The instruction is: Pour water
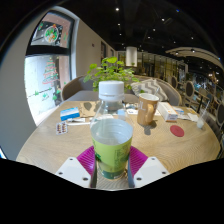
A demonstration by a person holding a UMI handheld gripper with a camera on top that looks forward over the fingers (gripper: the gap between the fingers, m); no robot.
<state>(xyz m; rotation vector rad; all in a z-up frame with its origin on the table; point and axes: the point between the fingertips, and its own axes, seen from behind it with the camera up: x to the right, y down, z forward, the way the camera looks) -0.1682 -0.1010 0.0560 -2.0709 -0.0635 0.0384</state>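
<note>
Gripper [111, 165] fingers press both sides of a translucent green plastic cup [111, 146] at lower centre; behind stands a clear plastic water bottle [111, 100]. Cup seems light, squashable; hold mid-wall gently.

The gripper [111, 163] points straight ahead, toward 12 o'clock. One finger sits at 7 o'clock and the other at 5 o'clock. Their pink pads [87, 157] press on both sides of a green cup [111, 145].
</note>
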